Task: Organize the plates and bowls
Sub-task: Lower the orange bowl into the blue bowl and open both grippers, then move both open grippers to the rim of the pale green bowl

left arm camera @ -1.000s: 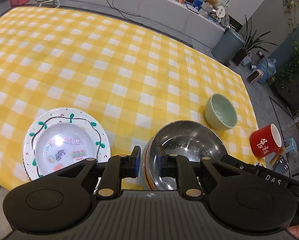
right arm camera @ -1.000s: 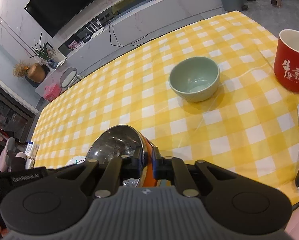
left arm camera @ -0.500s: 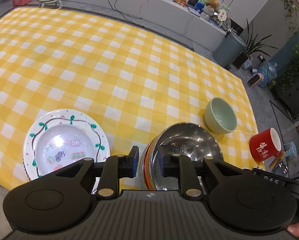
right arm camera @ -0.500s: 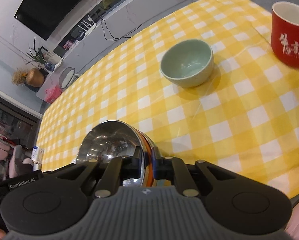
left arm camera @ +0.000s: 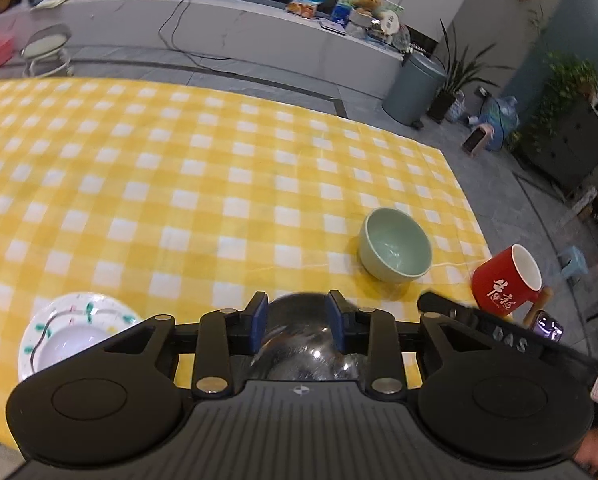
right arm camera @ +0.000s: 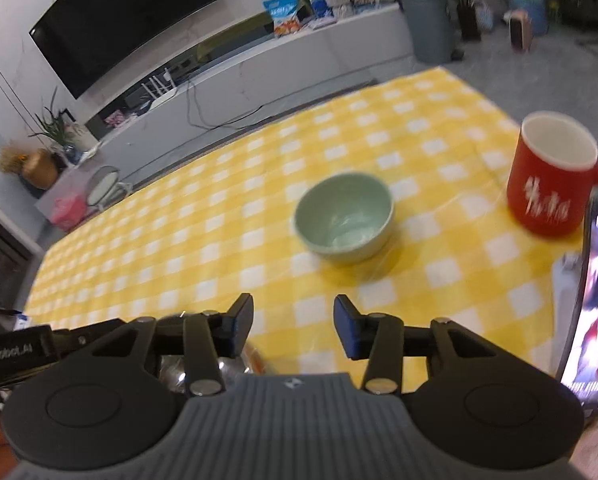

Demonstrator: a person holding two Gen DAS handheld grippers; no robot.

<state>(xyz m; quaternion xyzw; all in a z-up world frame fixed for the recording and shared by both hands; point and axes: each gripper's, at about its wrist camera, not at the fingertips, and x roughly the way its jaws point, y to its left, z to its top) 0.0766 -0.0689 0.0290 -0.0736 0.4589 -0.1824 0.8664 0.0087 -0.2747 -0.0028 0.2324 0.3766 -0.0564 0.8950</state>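
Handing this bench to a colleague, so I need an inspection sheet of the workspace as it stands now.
Surface: yellow checked tablecloth, flat.
Job's things: steel bowl on an orange-rimmed stack; green bowl upright, empty; patterned plate apart at left.
Clutter: red mug; lit phone.
Grippers: left gripper and right gripper open, jaws just opened, gripping nothing.
Cables: black cable on the far counter.
Surroundings: television, bin, plants.

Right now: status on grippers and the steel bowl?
Left gripper open, jaws just opened. Right gripper open, just opened, nothing between. Steel bowl released on table. Green bowl ahead, unobstructed.
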